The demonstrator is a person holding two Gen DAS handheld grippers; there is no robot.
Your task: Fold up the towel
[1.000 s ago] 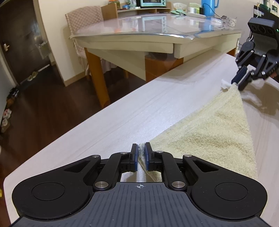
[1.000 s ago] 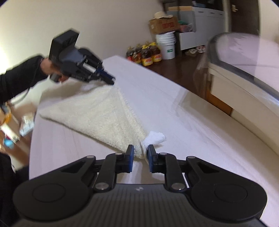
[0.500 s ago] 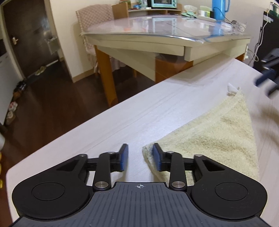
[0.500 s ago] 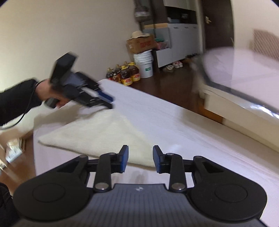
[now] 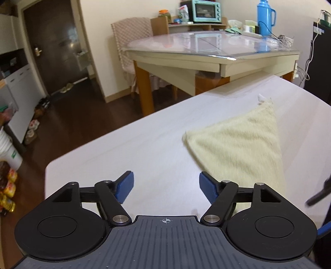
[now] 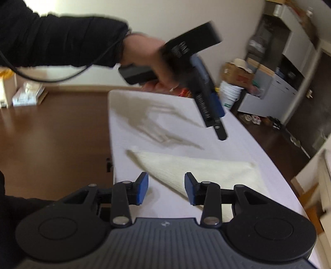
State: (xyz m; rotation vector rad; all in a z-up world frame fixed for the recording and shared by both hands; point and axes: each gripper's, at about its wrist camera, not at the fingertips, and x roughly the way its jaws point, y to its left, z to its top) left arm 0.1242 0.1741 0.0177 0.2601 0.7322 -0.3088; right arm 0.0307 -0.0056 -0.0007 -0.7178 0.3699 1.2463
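A cream towel [image 5: 238,149], folded, lies flat on the white table [image 5: 144,149] with a small white tag [image 5: 261,99] at its far corner. My left gripper [image 5: 166,187] is open wide and empty, hovering short of the towel's near left corner. In the right wrist view the towel [image 6: 196,169] lies just beyond my right gripper [image 6: 166,189], which is open with nothing between its blue pads. A hand [image 6: 144,53] in a black sleeve holds the left gripper [image 6: 220,132] up above the table, blurred and seen side-on.
A glass-topped dining table [image 5: 217,53] with a blue thermos [image 5: 265,17] stands beyond the white table's far edge. A white bucket [image 6: 230,95], boxes and bottles sit on the dark wooden floor [image 6: 51,134]. The white table's left edge [image 6: 110,144] is near the towel.
Both grippers opened and let go of the towel corners, then pulled back and rose. The towel stays flat on the table.
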